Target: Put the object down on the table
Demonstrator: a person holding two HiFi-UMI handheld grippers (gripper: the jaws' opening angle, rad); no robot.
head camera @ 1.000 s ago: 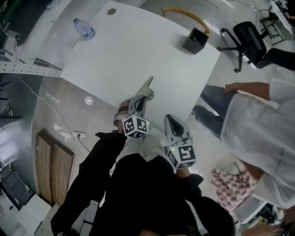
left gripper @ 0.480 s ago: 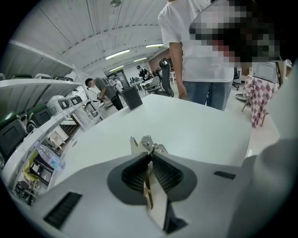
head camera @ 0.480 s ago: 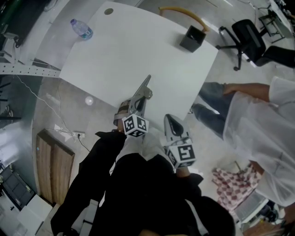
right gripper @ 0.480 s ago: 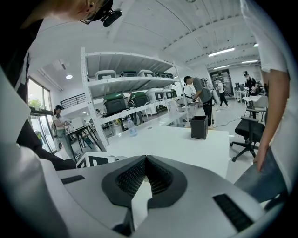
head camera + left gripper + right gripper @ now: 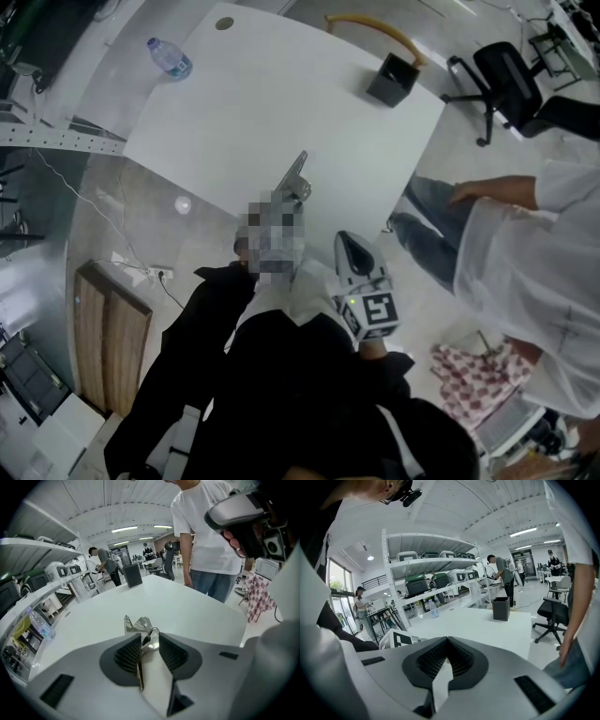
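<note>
A shiny metal object (image 5: 293, 178), long and folded like a clip, lies at the near edge of the white table (image 5: 281, 94). My left gripper (image 5: 289, 201) is at its near end; a mosaic patch covers most of it in the head view. In the left gripper view the metal object (image 5: 143, 629) stands between the ribbed pads (image 5: 126, 654) and the jaws of the left gripper (image 5: 147, 643) are opening, with a gap showing beside it. My right gripper (image 5: 347, 242) hangs off the table's near edge by my body. The right gripper (image 5: 447, 644) is shut with nothing in it.
A black box (image 5: 392, 80) stands at the table's far right edge and a water bottle (image 5: 169, 58) at its far left corner. A person in a white shirt (image 5: 534, 262) stands right of the table. A black office chair (image 5: 511, 80) is behind.
The left gripper and the metal object stay at the table's near edge. The person on the right has shifted a little. The right gripper has not moved.
</note>
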